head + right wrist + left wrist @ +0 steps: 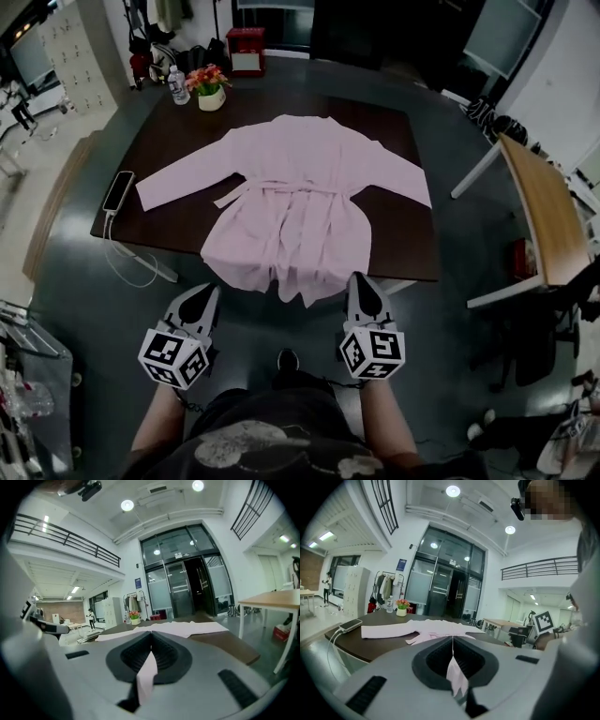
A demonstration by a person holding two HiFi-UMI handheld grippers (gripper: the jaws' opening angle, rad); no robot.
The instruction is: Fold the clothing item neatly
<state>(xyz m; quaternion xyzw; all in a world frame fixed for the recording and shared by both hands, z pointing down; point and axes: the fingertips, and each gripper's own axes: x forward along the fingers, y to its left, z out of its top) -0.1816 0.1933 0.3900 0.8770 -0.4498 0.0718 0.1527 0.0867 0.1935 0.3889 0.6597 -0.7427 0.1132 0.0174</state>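
The left gripper (208,292) and right gripper (359,280), at lower centre, are each clenched on pink cloth at the near hem of the robe (300,187). The robe lies flat on the table (403,234). Its long axis runs toward the frame top (both grippers equally near).

Dark brown wooden table (394,239) across centre of head view. Slim smartphone (118,190) at table's left edge; white cable (131,267) trails from it off edge, down toward floor. White pot of orange-pink flowers (210,89) at table's upper left corner, clear plastic bottle (178,86) just left of pot. Red box (247,51) beyond, near top of frame. Light wooden desk (539,211) at right side. Left gripper view: coat rack with hanging garments (386,587) centre left, tall glass doors (440,590) in middle.
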